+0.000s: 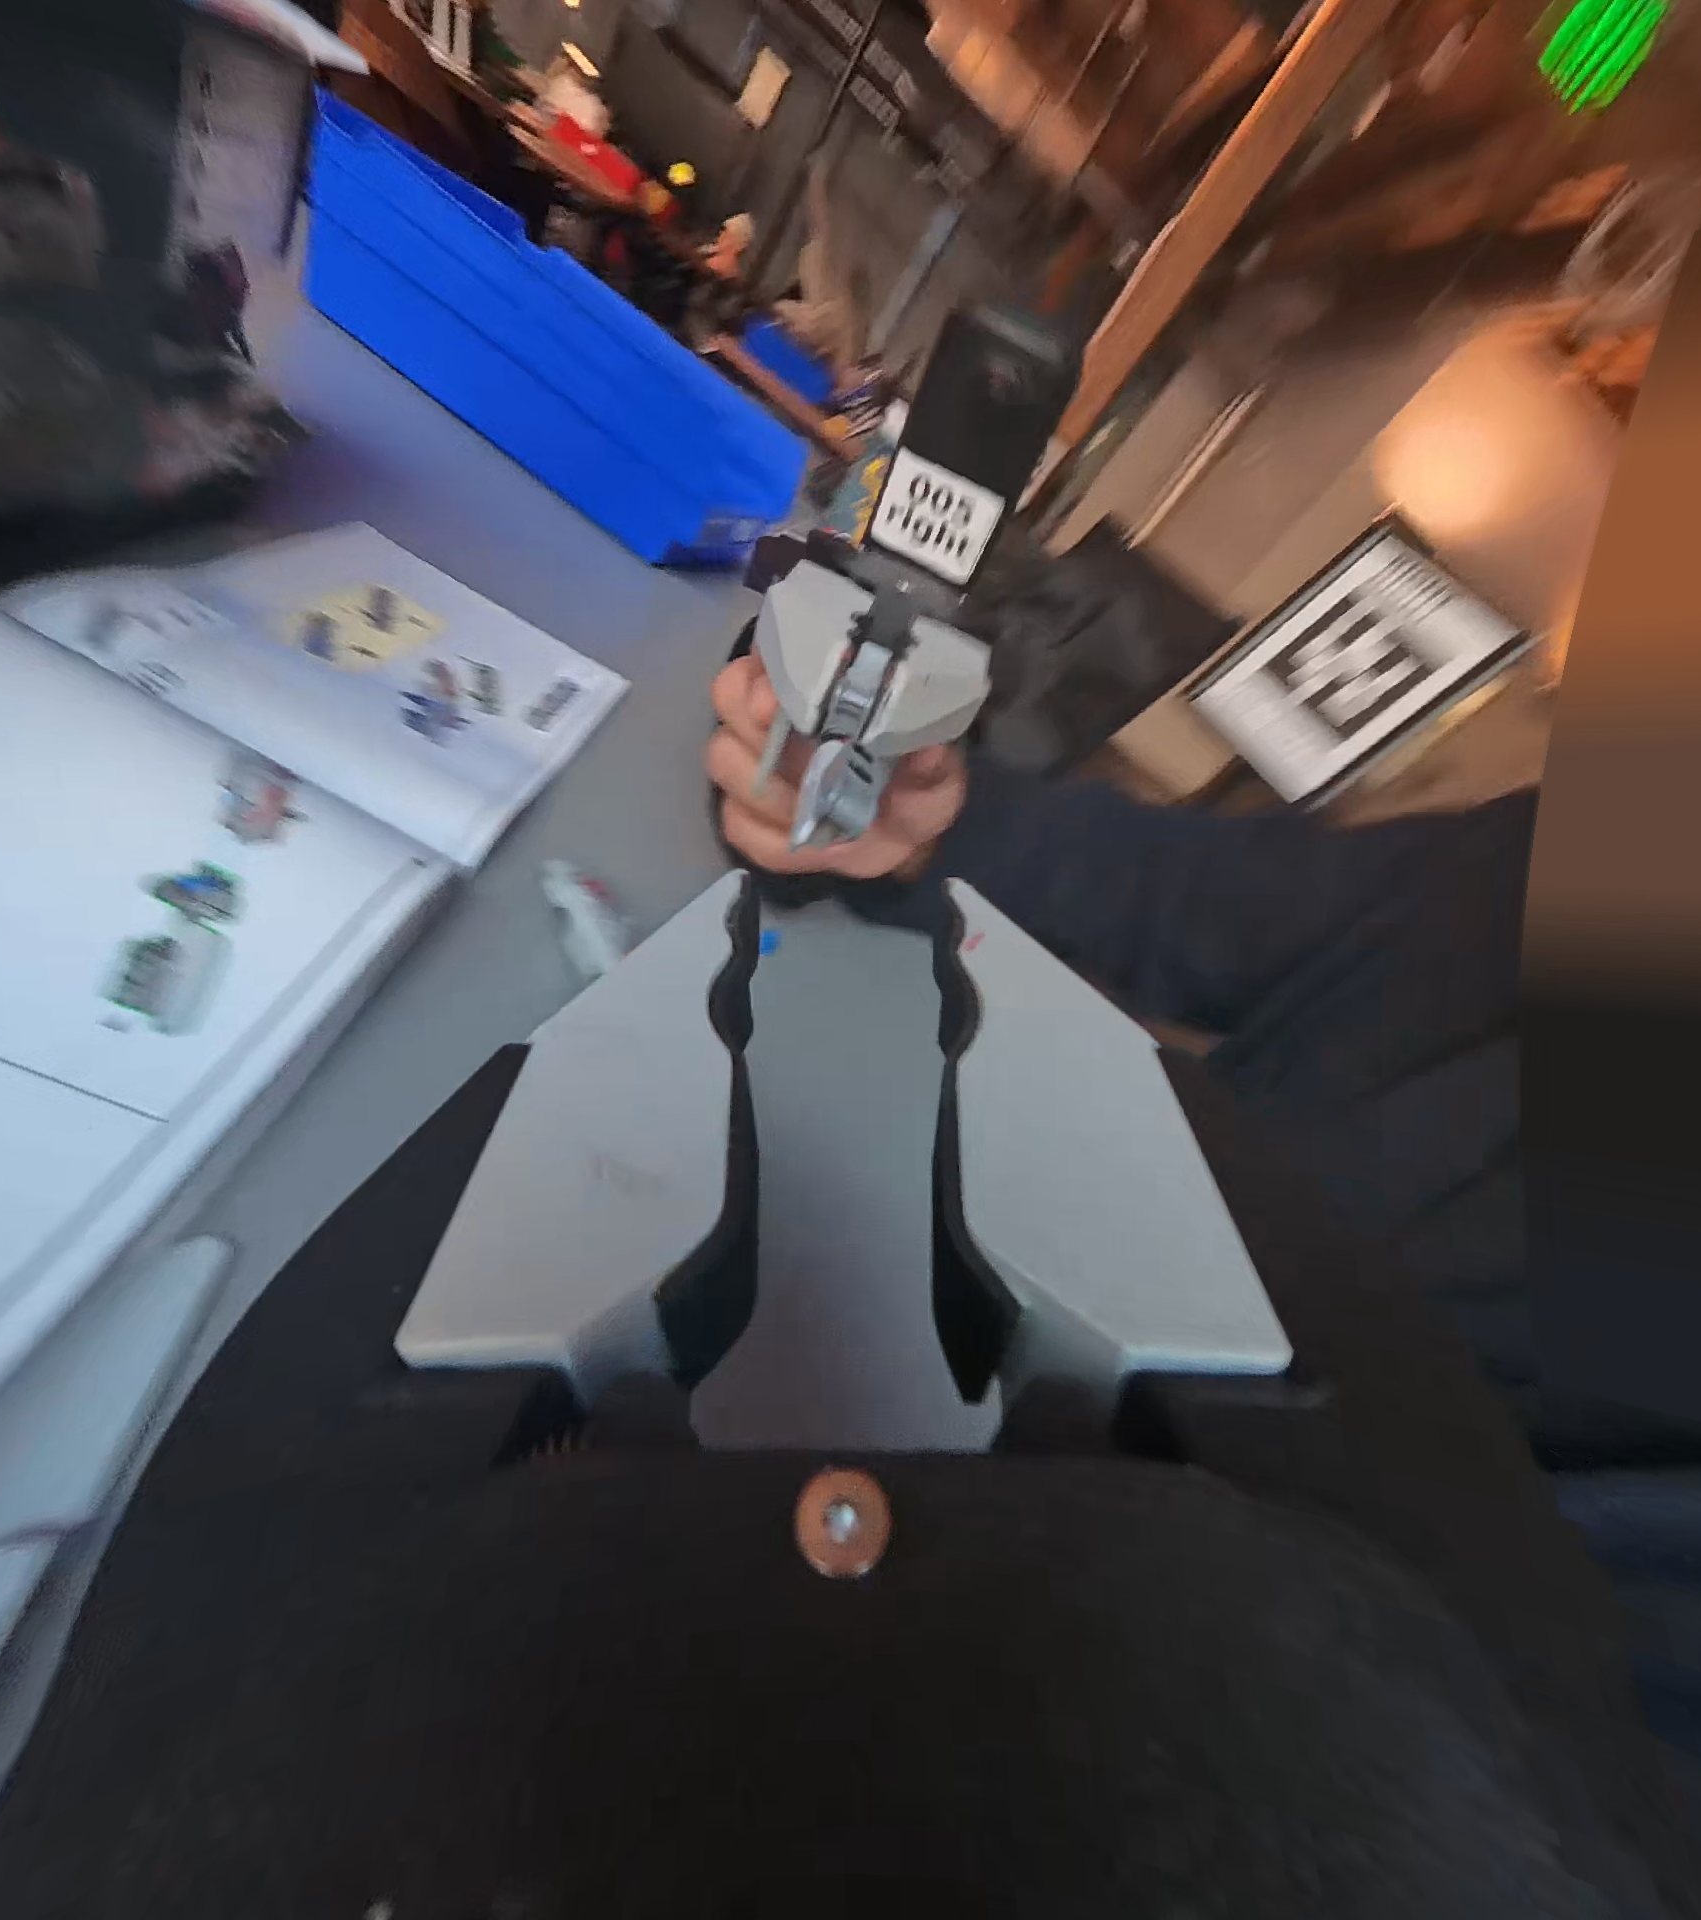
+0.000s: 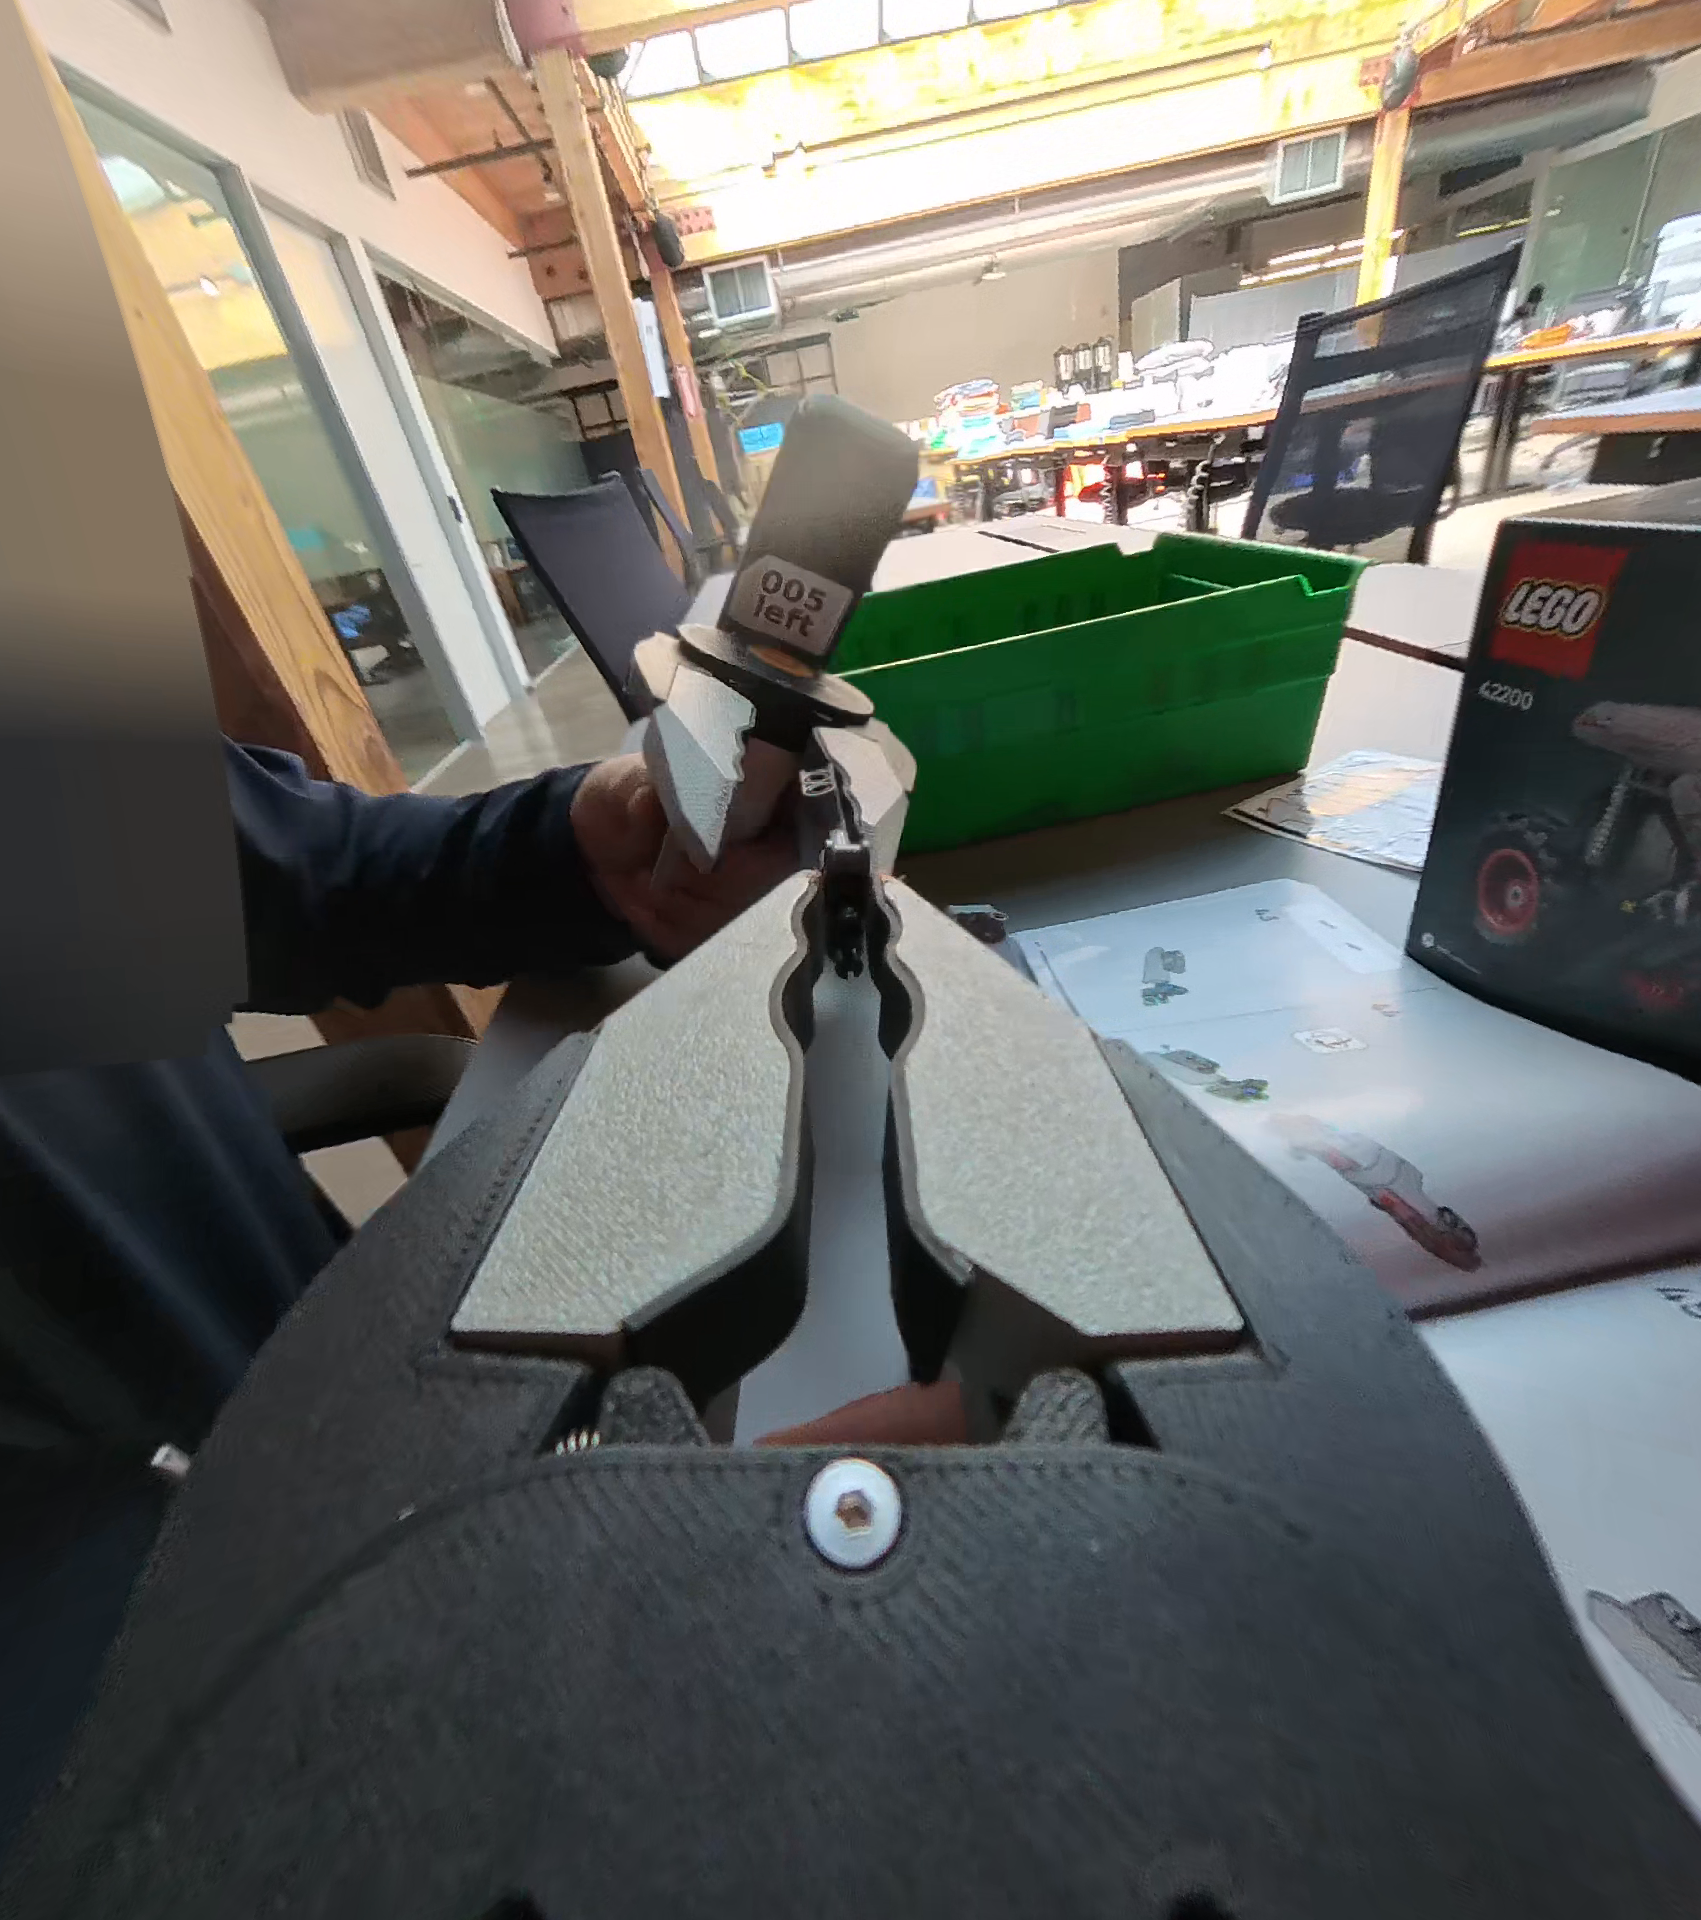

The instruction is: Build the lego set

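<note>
A white label (image 1: 939, 516) with dark characters sits on the black body of the right gripper (image 1: 810, 810), and a grey one (image 2: 790, 607) on the left gripper (image 2: 789, 831). The dark box (image 2: 1615, 790) bears a red brand logo (image 2: 1558, 611) with a number beneath. The open booklet (image 2: 1448, 1091) shows small page numbers.

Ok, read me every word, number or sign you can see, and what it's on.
I won't read writing aloud; here is where it stands.
White label: on the right gripper, shut on a lego piece.
Grey label: on the left gripper.
Logo and number: dark box.
Page numbers: open booklet.
Green sign, far off: blurred.
Black-and-white marker card: pattern, no words legible.
</note>
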Demonstrator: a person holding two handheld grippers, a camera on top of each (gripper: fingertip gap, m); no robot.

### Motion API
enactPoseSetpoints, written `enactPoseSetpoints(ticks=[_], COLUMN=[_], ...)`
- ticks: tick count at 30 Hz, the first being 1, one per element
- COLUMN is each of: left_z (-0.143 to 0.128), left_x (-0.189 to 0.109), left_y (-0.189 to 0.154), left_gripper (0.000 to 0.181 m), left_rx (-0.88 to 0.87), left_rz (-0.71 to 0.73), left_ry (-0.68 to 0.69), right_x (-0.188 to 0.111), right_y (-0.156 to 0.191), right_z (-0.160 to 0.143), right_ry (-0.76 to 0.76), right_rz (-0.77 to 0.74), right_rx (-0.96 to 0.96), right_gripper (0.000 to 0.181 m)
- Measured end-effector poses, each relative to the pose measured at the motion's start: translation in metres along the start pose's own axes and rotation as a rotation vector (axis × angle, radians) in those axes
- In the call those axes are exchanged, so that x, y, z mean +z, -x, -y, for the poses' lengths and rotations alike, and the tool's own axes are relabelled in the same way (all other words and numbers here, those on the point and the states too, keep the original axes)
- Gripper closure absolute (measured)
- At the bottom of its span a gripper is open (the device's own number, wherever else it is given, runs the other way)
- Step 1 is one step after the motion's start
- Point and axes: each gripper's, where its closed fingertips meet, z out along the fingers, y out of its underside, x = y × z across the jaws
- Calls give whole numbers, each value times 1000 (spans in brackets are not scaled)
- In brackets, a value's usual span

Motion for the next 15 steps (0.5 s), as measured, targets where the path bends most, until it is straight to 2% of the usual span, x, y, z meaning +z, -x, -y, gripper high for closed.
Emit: enactPoseSetpoints(ticks=[1, 4, 7, 15], left_z=[0, 2, -1, -14], left_x=[0, -1, 1, 3], left_y=[1, 2, -6, -11], left_gripper=[150, 150, 156, 174], left_rx=[47, 151, 211, 183], left_rz=[31, 89, 81, 73], left_ry=[6, 8, 2, 29], right_x=[0, -1, -1, 9], right_y=[2, 2, 7, 23], right_z=[0, -1, -7, -22], right_ry=[-4, -1, 26, 103], right_rz=[19, 49, 88, 145], right_rx=[30, 118, 171, 229], right_gripper=[176, 177, 177, 176])
